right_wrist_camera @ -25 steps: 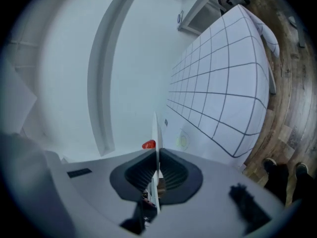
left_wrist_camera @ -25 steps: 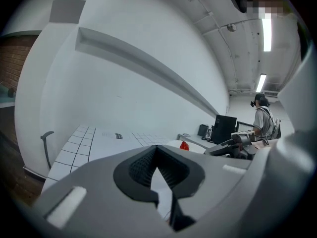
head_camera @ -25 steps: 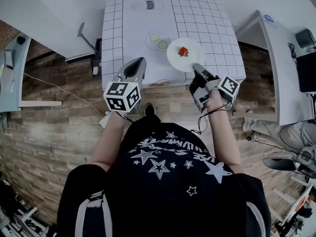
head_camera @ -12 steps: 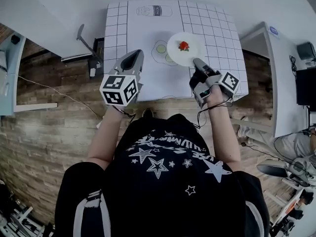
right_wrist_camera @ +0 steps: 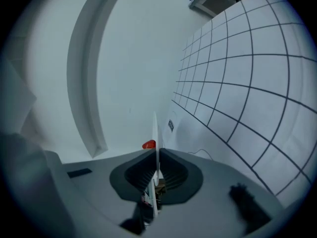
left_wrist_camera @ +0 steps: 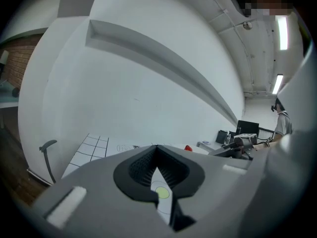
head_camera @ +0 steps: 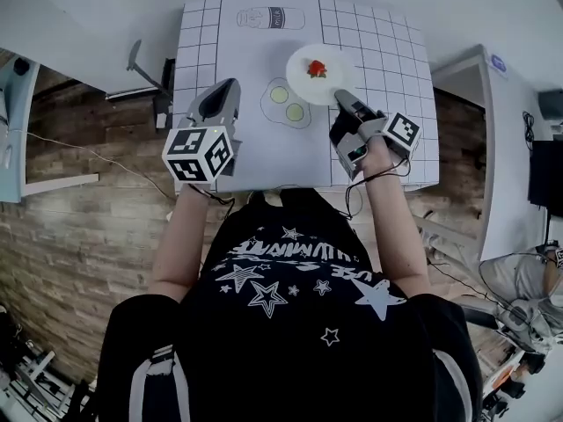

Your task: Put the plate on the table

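Right gripper (head_camera: 339, 99): jaws clamped on the near rim of the plate (head_camera: 308, 79), which shows edge-on between them in the right gripper view.
Plate position: it juts straight ahead of those jaws, lying flat over the far right part of the tabletop (head_camera: 255, 152), just beside the printed fried eggs (head_camera: 287, 104). It looks a touch clear of the surface.
Red food piece (head_camera: 317, 69): sitting mid-plate, so keep it level!
Left gripper (head_camera: 224, 88): jaws closed on nothing, off to the left and well apart from the plate.
Coming move, I'd say: straight down, and it's the right hand's job alone.
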`<action>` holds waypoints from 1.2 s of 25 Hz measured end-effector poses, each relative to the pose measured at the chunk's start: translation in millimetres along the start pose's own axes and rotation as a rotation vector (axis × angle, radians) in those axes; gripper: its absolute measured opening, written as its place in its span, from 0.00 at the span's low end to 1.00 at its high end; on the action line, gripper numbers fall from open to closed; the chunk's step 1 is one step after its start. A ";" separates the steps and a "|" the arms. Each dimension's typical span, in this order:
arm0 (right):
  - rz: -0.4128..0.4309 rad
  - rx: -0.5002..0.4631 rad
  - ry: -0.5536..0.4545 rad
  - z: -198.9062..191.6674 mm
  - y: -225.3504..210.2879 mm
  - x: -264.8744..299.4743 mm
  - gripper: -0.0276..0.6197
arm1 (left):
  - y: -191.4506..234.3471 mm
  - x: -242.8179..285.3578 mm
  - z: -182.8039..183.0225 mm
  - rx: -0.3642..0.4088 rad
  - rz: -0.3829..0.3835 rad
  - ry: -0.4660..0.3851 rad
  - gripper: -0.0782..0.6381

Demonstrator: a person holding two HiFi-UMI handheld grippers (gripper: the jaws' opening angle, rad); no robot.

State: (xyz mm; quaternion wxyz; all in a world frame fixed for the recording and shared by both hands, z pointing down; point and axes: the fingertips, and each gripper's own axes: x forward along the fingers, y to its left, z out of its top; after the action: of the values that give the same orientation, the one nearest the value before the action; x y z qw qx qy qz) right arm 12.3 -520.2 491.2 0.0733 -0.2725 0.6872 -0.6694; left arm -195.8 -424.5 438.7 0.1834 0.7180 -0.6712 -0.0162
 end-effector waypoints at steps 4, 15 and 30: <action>-0.012 -0.007 0.048 20.1 6.4 31.7 0.08 | 9.5 22.5 16.4 0.005 0.032 0.004 0.12; 0.031 0.013 0.131 63.4 -10.8 90.3 0.08 | 15.8 64.0 17.1 0.001 0.130 0.018 0.12; -0.040 0.020 0.220 77.9 -57.6 144.5 0.08 | 29.8 92.5 -7.5 -0.029 0.197 0.082 0.12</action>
State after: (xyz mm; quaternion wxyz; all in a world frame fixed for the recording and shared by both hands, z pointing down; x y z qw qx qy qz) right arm -57.0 -654.5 577.4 -0.0134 -0.2103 0.6787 -0.7035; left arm -213.3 -513.4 474.8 0.2218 0.6458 -0.7303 0.0215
